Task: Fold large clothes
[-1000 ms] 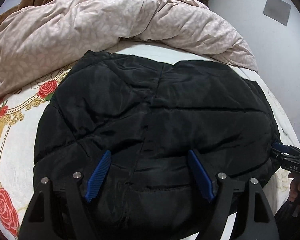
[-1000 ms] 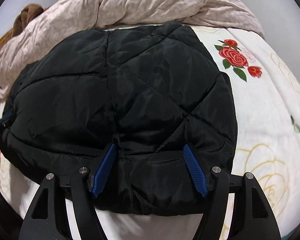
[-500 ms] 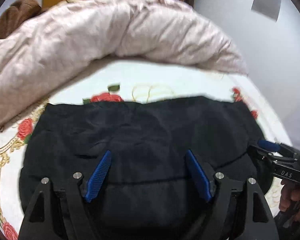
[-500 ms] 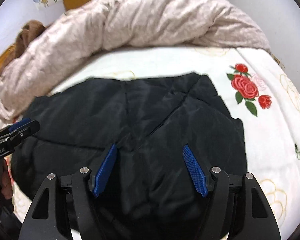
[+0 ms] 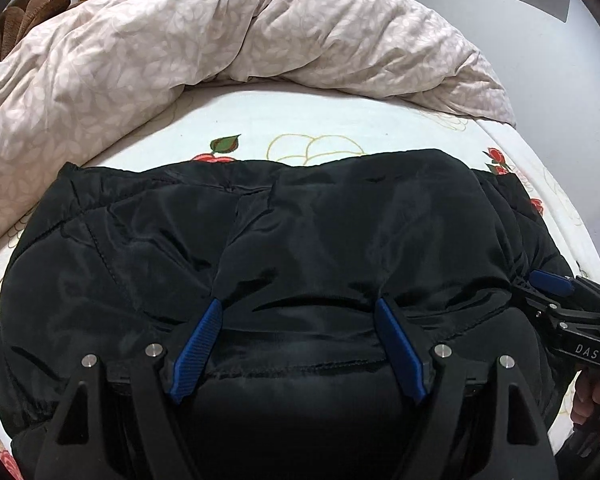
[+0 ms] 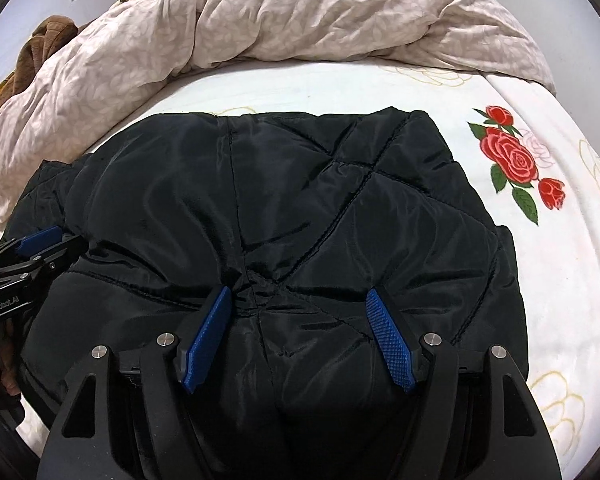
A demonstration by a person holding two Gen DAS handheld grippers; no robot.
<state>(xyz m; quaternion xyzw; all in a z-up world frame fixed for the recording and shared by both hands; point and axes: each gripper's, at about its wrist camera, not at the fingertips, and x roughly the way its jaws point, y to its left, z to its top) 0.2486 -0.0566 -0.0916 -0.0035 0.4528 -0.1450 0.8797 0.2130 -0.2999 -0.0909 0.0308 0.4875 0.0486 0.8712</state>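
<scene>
A black quilted padded jacket (image 5: 300, 240) lies folded on the bed, and also shows in the right wrist view (image 6: 300, 208). My left gripper (image 5: 298, 308) is open, its blue pads (image 5: 198, 344) resting on the jacket's near edge. My right gripper (image 6: 298, 298) is open too, its pads (image 6: 388, 336) pressing on bunched fabric at the near edge. Each gripper also shows from the side in the other's view: the right one (image 5: 548, 282) at the jacket's right end, the left one (image 6: 40, 240) at its left end.
A crumpled pale pink duvet (image 5: 220, 40) is heaped along the far side of the bed. The white sheet with red roses (image 6: 512, 160) lies bare to the right. A brown garment (image 6: 48, 36) sits far left. A wall stands to the right.
The jacket's far part has been drawn toward me, so it now covers less of the bed and bare sheet shows beyond it. Both grippers stayed open on its near edge.
</scene>
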